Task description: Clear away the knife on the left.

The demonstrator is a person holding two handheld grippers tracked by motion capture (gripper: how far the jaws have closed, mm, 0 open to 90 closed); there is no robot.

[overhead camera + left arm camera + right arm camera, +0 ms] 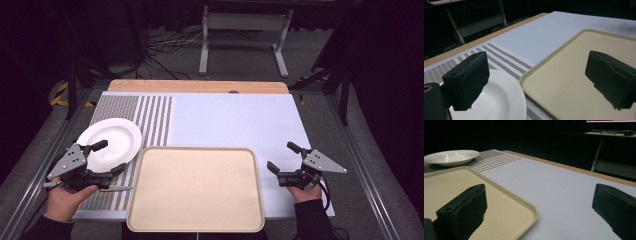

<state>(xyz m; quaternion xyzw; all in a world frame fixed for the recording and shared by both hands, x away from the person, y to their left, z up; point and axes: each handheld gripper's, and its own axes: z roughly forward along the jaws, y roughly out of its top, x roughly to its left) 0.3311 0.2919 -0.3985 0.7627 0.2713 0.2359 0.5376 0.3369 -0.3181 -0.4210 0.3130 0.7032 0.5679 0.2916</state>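
Plate (pixel 111 142) first: it sits on the striped mat (pixel 150 115) at the left of the surface, its near right rim just beside the beige tray (pixel 196 187). My left gripper (pixel 108 157) hangs over that near edge with its jaws spread wide, one above the bowl of the plate and the other toward the tray, holding nothing. I judge the step in hand to be taking the plate by its rim, so I would lower one jaw under the lip and one over it, close slowly, and keep the plate level as it comes up, since glazed china can slip. My right gripper (pixel 284 156) waits wide open off the tray's right edge above the pale cloth (pixel 235 120), also with nothing in it. Both plate and tray are bare.
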